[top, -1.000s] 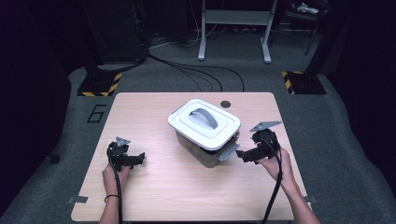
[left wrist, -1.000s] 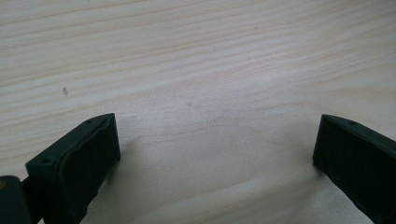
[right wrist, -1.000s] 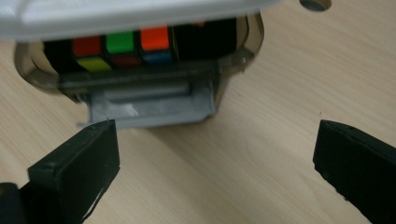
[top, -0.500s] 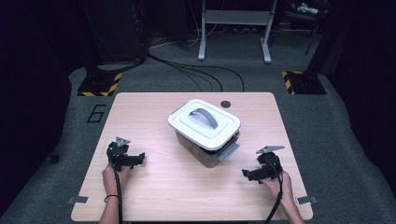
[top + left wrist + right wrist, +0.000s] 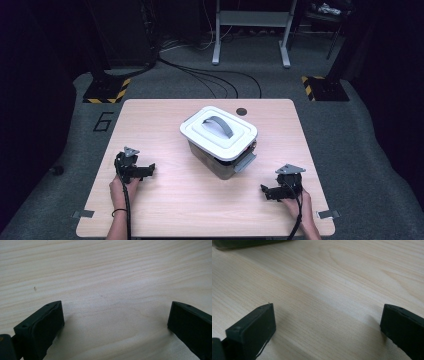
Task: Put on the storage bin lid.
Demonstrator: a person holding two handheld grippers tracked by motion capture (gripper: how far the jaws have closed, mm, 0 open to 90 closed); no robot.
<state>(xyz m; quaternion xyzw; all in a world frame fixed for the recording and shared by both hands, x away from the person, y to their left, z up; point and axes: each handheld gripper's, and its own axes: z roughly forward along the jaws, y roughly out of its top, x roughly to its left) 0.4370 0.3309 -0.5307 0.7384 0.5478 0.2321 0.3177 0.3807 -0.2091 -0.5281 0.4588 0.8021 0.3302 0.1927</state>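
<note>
High view shows us the right gripper drawn back from the box over the past second: a second ago it sat right against the box's near right corner, by the grey latch, and now it rests low on the near right part of the table, well apart from the box. The left gripper has not moved; it lies near the left edge, also well apart from the box, pointing roughly toward it. The box stands near the middle of the table, a little toward the far side, its white lid seated and the grey handle on top. In the left gripper view and the right gripper view we see each pair of black jaws spread wide over bare wood, holding nothing. We judge that the work at the latch is finished or paused; the latch seems to stick out from the box wall, perhaps flipped open, though it is too small for us to be sure. If so, lifting the lid by its handle looks like the next step.
</note>
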